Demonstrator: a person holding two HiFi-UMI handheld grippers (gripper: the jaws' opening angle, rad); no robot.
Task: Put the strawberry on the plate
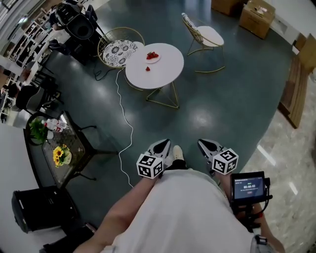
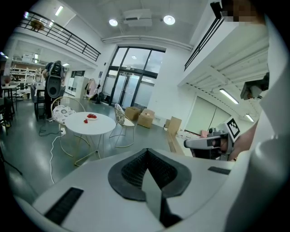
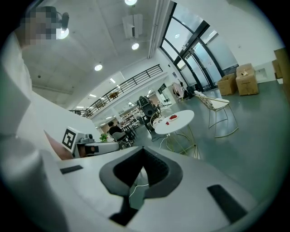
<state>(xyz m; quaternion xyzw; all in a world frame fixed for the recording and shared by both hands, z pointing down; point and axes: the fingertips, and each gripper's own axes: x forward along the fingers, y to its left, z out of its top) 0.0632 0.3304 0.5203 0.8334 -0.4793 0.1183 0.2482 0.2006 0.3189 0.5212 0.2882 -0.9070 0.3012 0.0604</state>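
Far ahead stands a round white table (image 1: 165, 69). A small white plate (image 1: 153, 58) near its far edge carries red strawberries. One loose strawberry (image 1: 147, 68) lies on the tabletop just in front of the plate. Both grippers are held at the person's waist, well short of the table. My left gripper (image 1: 165, 143) and right gripper (image 1: 202, 143) are shut and hold nothing. The left gripper view shows the table (image 2: 97, 127), plate (image 2: 92, 116) and loose strawberry (image 2: 85, 121) beyond the left gripper (image 2: 147, 152). The right gripper view shows the plate (image 3: 173, 117) on its table (image 3: 183, 118) past the right gripper (image 3: 142, 149).
Two wire chairs (image 1: 118, 49) (image 1: 205, 34) flank the table. A white cable (image 1: 123, 116) runs across the dark floor toward me. A glass side table with flowers (image 1: 61, 153) and a black case (image 1: 42, 207) stand at left. Cardboard boxes (image 1: 256, 15) sit at back right.
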